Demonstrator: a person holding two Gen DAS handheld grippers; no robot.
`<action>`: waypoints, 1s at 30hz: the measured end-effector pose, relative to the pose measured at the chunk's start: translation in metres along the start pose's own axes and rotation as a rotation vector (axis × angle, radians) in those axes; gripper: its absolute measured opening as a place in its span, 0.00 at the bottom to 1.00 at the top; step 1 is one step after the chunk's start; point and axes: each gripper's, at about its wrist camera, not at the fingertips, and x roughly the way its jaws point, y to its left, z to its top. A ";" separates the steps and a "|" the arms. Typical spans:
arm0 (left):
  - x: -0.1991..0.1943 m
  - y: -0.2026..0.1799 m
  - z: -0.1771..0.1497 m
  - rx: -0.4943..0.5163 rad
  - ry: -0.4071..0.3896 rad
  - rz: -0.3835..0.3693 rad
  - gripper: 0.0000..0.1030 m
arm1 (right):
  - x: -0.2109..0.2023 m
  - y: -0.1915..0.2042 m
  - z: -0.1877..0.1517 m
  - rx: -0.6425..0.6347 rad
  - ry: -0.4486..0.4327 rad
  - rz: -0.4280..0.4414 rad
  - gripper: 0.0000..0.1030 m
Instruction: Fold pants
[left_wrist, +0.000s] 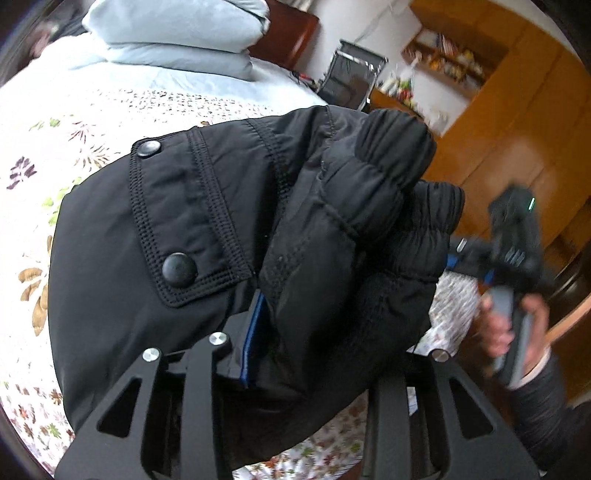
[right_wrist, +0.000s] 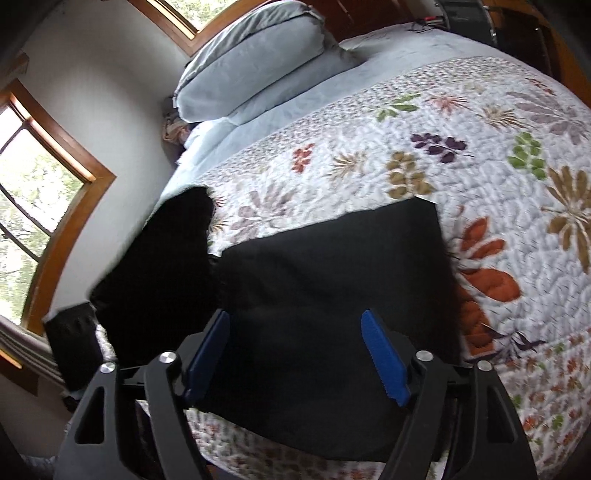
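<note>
Your left gripper (left_wrist: 295, 354) is clamped on the pants (left_wrist: 229, 236) at the waistband end; the black fabric bunches over the fingers and hides most of them, with only a strip of blue pad (left_wrist: 248, 350) showing. A flap pocket with two snaps (left_wrist: 179, 269) faces the left camera. The pants hang raised above the quilt (left_wrist: 44, 155).

Your right gripper (right_wrist: 299, 354) is released, its blue pads (right_wrist: 382, 356) well apart and holding nothing. It hovers over the folded part of the pants (right_wrist: 332, 280), which lies flat on the quilt (right_wrist: 498, 155) near the bed edge. The pillow (right_wrist: 255, 62) sits at the head of the bed.
</note>
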 end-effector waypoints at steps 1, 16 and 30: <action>0.000 -0.005 -0.002 0.016 0.007 0.012 0.34 | 0.001 0.002 0.002 0.000 0.006 0.012 0.79; 0.033 -0.062 -0.016 0.276 0.058 0.208 0.58 | 0.051 0.031 0.032 0.136 0.203 0.119 0.87; 0.039 -0.064 -0.026 0.279 0.058 0.186 0.73 | 0.093 0.036 0.019 0.168 0.290 0.106 0.37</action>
